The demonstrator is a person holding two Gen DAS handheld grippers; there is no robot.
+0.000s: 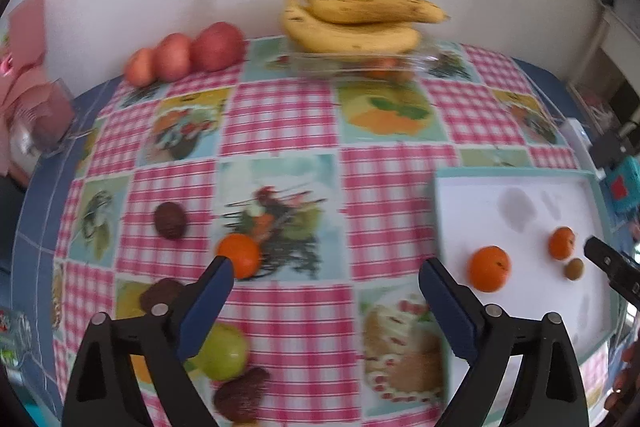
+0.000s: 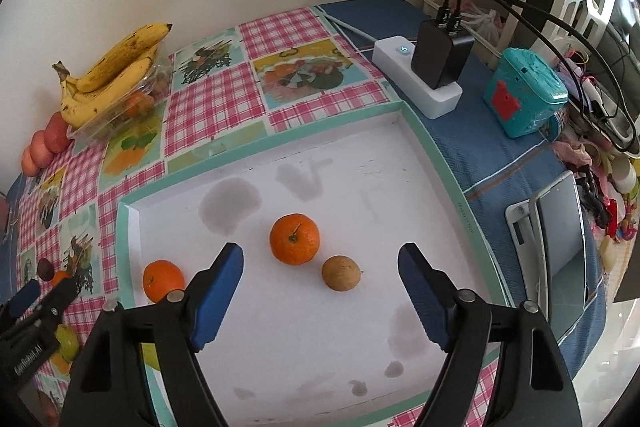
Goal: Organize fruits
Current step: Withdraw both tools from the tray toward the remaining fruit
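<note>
Mandarin point(image 1: 239, 254) on the tabletop point(image 1: 280, 123) lies just ahead of the left gripper point(image 1: 326, 273), by its left fingertip, jaws wide and empty, while the right gripper point(image 2: 320, 263), equally agape, hovers over the white tray point(image 2: 424, 139) holding two mandarins.

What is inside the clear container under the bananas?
Through the clear container, under the bananas, orange fruit shows, seemingly a tangerine or two. The bananas and glare on the plastic hide the rest, so the full contents and count cannot be told.
</note>
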